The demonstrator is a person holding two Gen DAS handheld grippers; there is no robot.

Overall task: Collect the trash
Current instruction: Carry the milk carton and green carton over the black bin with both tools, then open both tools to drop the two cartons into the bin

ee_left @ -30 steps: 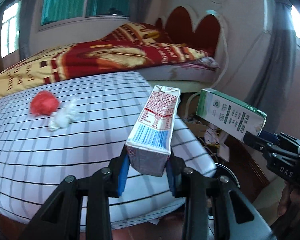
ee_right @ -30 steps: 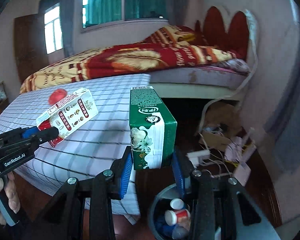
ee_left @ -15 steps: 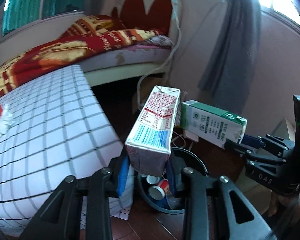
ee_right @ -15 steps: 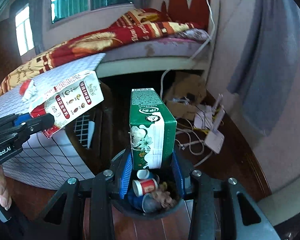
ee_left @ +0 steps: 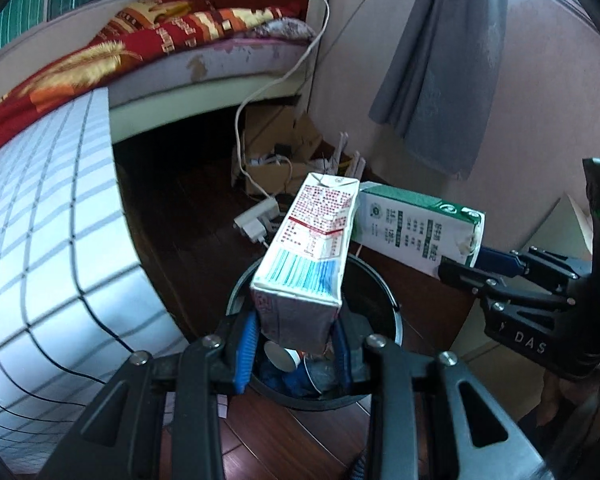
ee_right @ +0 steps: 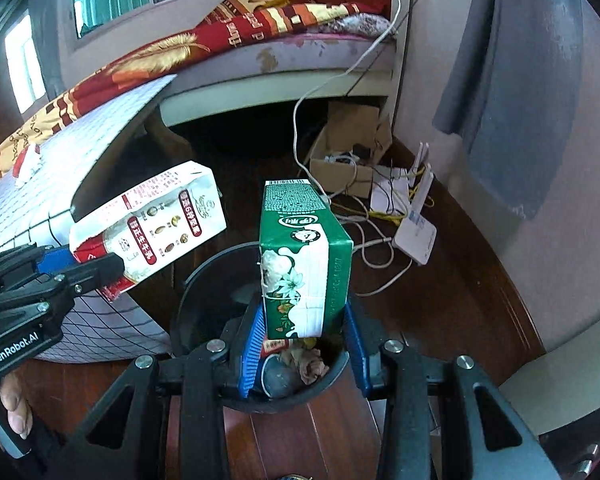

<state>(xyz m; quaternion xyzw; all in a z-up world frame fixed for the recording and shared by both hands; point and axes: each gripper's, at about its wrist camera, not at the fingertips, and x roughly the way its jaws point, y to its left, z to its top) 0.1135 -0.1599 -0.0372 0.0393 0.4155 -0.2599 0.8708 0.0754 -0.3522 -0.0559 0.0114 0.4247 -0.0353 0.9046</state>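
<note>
left tongs (ee_left: pixel 296 344): pinching the red-and-white carton (ee_left: pixel 308 256) by its lower end, blue pads pressed on both sides; carton tilts up toward frame centre
right tongs (ee_right: pixel 302 344): pinching the green carton (ee_right: pixel 304 256) near its base, carton upright at mid-frame
bin (ee_left: pixel 384 292): dark round bin on the wooden floor, low centre in both views – both cartons hang above its open mouth
bin contents: a small cup (ee_left: pixel 280 356), blue scraps and crumpled brownish paper (ee_right: pixel 306 362); the rest is hidden behind the cartons and pads
carton to carton: in the left wrist view the green carton (ee_left: pixel 416 228) sits just right of the red-and-white one, top corners close; touching or not, cannot tell
other tongs seen: left tongs (ee_right: pixel 100 270) enter from the left edge of the right wrist view with the red-and-white carton (ee_right: pixel 152 228); right tongs (ee_left: pixel 456 268) enter from the right edge of the left wrist view
worktop (ee_left: pixel 40 240): covered in a white checked cloth, filling the left of the frame – its edge stands just beside the bin
left on the worktop: a red wad and a white wad (ee_right: pixel 26 164) at far left, well apart from the bin
floor clutter: white power adapter (ee_left: pixel 256 220), cardboard box (ee_right: pixel 348 140) with cables, white router (ee_right: pixel 416 232) beyond the bin
bed (ee_right: pixel 228 40): red-and-gold blanket, upper part of frame
grey cloth (ee_left: pixel 440 60): hanging on the wall, upper right
</note>
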